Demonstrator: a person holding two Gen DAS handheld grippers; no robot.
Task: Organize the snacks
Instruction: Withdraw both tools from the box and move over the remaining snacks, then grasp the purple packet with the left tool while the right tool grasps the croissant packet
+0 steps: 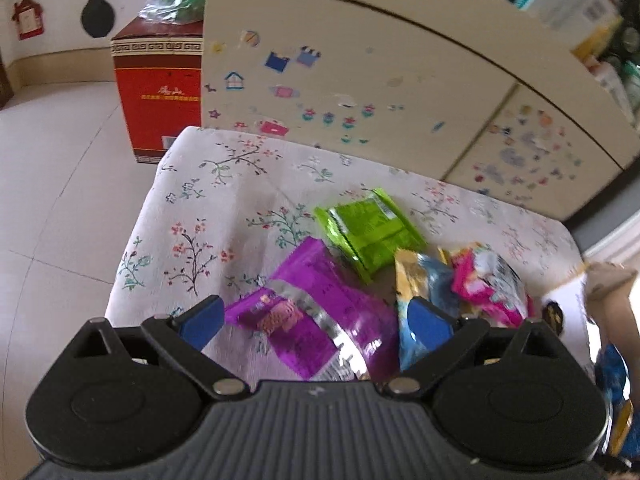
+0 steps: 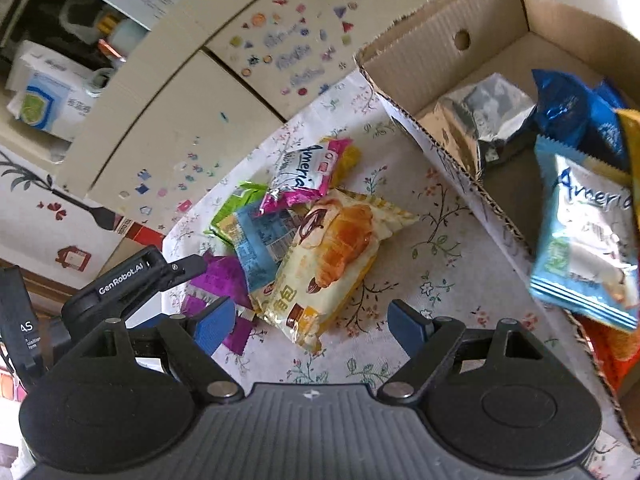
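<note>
Several snack packets lie heaped on the floral tablecloth (image 1: 208, 208). In the left wrist view my left gripper (image 1: 316, 320) is open just above the purple packet (image 1: 320, 312), which lies between its blue pads. Beyond it are a green packet (image 1: 372, 228), a blue-and-yellow one (image 1: 424, 276) and a pink one (image 1: 488, 280). In the right wrist view my right gripper (image 2: 310, 324) is open over the near end of the croissant packet (image 2: 336, 252), with its pads off the wrapper. Behind that lie the pink packet (image 2: 304, 176), blue packet (image 2: 260, 240), green packet (image 2: 236, 208) and purple packet (image 2: 224, 280).
An open cardboard box (image 2: 420, 40) stands at the right of the table, holding a light blue packet (image 2: 580, 240), a dark blue one (image 2: 572, 116) and a silver one (image 2: 488, 108). A stickered cabinet (image 1: 360, 80) backs the table. A red carton (image 1: 160, 80) stands on the floor.
</note>
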